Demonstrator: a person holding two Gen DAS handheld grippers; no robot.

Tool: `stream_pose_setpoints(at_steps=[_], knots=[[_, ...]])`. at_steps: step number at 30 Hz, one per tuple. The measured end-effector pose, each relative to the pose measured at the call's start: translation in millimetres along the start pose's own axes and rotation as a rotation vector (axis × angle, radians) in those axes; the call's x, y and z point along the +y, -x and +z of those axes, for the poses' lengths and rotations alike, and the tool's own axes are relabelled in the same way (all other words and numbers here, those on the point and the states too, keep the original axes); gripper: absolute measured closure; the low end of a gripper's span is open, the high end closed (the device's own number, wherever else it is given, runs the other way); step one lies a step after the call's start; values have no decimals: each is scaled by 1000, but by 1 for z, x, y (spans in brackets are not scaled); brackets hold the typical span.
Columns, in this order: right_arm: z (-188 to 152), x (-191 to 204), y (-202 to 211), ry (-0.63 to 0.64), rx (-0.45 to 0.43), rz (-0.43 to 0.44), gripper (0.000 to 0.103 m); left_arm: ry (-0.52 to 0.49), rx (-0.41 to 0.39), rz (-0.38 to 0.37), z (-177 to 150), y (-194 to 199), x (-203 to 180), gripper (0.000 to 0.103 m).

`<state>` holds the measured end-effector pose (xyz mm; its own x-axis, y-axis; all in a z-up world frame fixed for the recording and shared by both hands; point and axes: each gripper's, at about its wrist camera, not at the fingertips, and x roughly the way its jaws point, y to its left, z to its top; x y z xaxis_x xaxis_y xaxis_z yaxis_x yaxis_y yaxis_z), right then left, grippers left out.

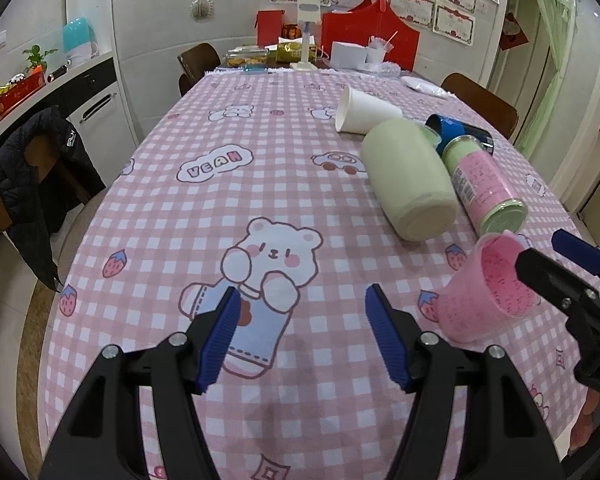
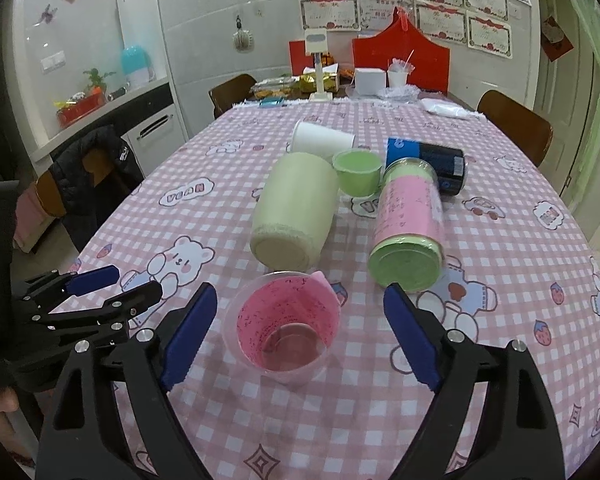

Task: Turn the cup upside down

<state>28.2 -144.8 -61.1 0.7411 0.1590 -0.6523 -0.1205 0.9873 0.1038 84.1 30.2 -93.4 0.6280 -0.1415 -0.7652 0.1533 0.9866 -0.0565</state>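
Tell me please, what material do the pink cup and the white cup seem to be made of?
Pink cup: likely clear glossy plastic; the tablecloth shows through its bottom, and a pink printed liner sits inside. White cup: probably paper; it is opaque, matte, with a thin rolled rim.

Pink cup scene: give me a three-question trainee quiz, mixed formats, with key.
1. True or false: the pink cup lies on its side, mouth toward the right gripper.
2. Which gripper has the pink cup between its fingers? A) left gripper B) right gripper C) neither
3. Fill in: the small green cup sits between the cream cylinder and the ____ can.

Key
1. True; its open mouth faces the right wrist camera.
2. B; the jaws are spread and not touching it.
3. Blue; it lies on its side behind the pink-labelled jar.
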Motion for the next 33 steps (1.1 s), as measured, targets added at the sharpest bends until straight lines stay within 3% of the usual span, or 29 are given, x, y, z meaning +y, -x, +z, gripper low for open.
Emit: stream_pose_setpoints(at_steps=[10, 33], knots=[[-6, -13, 33, -1, -95, -57, 15, -8, -54, -7, -1, 25, -16, 37], [-24, -24, 94, 24, -372, -149, 8, 28, -422, -51, -20, 101, -34, 20]])
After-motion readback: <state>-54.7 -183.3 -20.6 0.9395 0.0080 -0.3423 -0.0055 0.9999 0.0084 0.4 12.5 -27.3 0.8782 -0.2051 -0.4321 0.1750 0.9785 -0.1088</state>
